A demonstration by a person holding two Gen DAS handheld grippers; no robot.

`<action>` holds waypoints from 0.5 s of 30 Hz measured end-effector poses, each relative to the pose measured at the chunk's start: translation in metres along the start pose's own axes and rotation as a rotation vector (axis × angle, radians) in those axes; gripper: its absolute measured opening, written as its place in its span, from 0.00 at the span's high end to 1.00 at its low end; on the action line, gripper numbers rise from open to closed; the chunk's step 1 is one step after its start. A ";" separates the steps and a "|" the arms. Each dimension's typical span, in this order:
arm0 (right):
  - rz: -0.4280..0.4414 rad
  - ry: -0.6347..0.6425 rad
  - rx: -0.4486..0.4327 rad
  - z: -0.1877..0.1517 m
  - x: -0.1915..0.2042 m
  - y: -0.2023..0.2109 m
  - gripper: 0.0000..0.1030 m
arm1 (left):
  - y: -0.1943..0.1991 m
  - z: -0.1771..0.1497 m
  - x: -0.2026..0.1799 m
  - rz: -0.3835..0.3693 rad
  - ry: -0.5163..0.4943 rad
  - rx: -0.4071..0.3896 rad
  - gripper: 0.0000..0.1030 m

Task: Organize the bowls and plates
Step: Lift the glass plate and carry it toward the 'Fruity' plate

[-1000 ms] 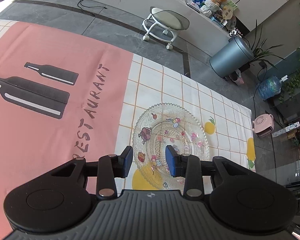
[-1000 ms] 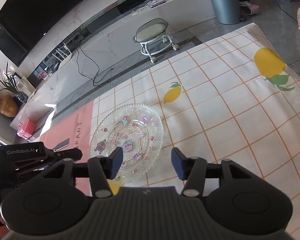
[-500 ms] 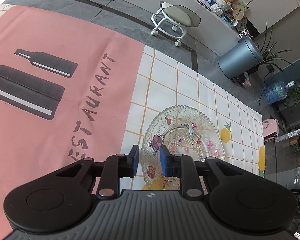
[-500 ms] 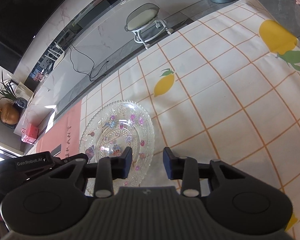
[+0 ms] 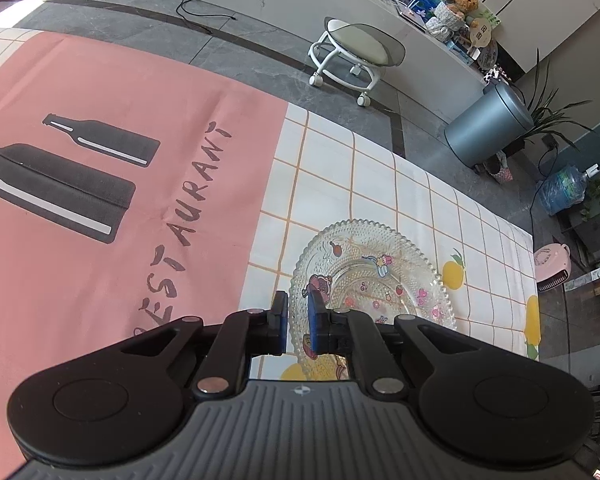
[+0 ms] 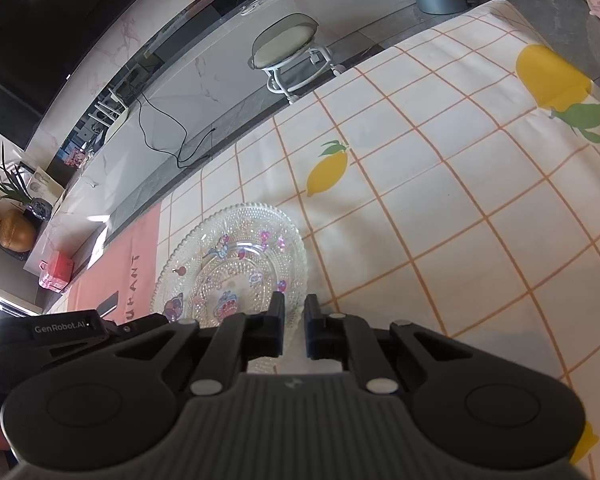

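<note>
Grasp step: left gripper point(image 5: 298, 312) and right gripper point(image 6: 294, 314) both clenched on the glass plate point(image 5: 374, 280) rim, opposite sides. Next prob. needs level, synced lift.

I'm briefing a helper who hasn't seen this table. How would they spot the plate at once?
Find the tablecloth, pink on one side, white orange-lined checks with lemons on the other. The plate lies on the checked part, just past the pink edge by the word RESTAURANT. It is the only dish: clear glass, beaded rim, small cartoon pictures.
</note>
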State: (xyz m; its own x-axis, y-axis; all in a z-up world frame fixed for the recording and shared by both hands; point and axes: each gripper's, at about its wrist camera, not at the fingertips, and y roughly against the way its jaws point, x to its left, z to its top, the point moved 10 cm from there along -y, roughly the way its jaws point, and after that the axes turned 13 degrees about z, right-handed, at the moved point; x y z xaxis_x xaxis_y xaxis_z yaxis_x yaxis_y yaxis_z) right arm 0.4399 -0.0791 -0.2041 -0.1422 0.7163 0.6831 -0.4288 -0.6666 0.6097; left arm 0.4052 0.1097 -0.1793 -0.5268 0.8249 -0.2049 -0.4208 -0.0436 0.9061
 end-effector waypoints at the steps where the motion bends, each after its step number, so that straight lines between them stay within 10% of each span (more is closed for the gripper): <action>1: 0.001 0.002 -0.001 0.001 0.001 0.002 0.92 | 0.002 -0.001 -0.001 0.000 -0.004 -0.001 0.90; 15: 0.010 0.028 -0.039 0.004 0.009 0.052 0.92 | 0.047 -0.021 -0.020 -0.032 -0.039 -0.034 0.90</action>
State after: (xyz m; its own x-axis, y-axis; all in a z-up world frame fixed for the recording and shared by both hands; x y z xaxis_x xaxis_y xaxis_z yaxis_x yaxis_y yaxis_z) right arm 0.4203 -0.1083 -0.1651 -0.1714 0.7154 0.6774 -0.4618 -0.6657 0.5862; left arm 0.3807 0.0797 -0.1407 -0.4837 0.8477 -0.2179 -0.4619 -0.0358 0.8862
